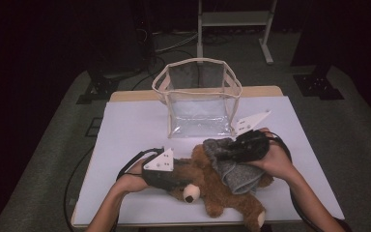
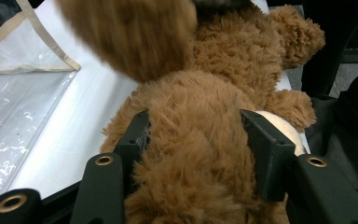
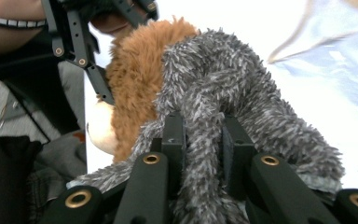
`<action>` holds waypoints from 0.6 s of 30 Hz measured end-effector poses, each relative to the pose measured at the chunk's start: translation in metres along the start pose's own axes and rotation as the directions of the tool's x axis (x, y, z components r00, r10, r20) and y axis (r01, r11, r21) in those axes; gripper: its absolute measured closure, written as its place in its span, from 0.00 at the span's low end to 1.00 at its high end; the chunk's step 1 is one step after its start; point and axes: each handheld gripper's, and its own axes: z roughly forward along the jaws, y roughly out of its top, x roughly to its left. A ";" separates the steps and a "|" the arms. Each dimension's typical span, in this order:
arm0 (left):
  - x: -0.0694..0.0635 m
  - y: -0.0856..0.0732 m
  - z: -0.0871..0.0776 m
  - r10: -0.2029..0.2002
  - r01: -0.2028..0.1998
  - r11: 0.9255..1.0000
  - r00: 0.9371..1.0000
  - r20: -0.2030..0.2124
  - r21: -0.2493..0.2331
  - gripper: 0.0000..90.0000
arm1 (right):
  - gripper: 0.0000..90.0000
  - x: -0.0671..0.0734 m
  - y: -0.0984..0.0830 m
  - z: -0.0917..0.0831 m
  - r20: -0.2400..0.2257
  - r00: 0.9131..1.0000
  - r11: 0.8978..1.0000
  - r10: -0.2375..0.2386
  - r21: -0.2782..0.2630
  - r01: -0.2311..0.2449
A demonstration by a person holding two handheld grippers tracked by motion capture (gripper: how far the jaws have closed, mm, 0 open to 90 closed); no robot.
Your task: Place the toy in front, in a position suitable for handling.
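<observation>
A brown teddy bear (image 1: 222, 195) lies on the white table (image 1: 130, 130) near its front edge, muzzle toward the person. My left gripper (image 1: 181, 181) is shut on the bear; in the left gripper view its jaws (image 2: 196, 140) press into the brown fur (image 2: 223, 60) from both sides. A grey fuzzy cloth (image 1: 236, 174) is draped over the bear's body. My right gripper (image 1: 218, 152) is shut on a fold of that cloth, and the right gripper view shows its jaws (image 3: 203, 140) pinching the grey pile (image 3: 223, 79) in front of the bear (image 3: 135, 79).
A clear plastic bag with beige trim (image 1: 166, 77) stands open at the back middle of the table, just beyond both hands. The same bag (image 2: 23, 93) lies left of the bear in the left gripper view. Bare white tabletop spreads to the left and right.
</observation>
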 end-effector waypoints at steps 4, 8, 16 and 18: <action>-0.002 -0.001 0.000 0.007 -0.007 1.000 1.000 0.003 0.011 0.53 | 0.82 0.006 0.000 0.019 -0.022 1.000 0.998 -0.020 0.061 0.021; -0.001 -0.003 -0.001 -0.014 0.015 1.000 1.000 0.010 -0.009 0.52 | 0.82 0.001 -0.017 0.006 -0.008 1.000 0.999 0.026 0.043 -0.026; 0.000 -0.003 -0.001 -0.027 0.027 0.999 1.000 0.013 -0.018 0.51 | 0.82 -0.004 -0.075 -0.044 0.042 0.989 0.989 0.144 -0.048 -0.142; 0.000 -0.002 0.000 -0.023 0.023 1.000 1.000 0.013 -0.018 0.50 | 0.82 -0.003 -0.089 -0.053 0.046 0.983 0.983 0.175 -0.063 -0.172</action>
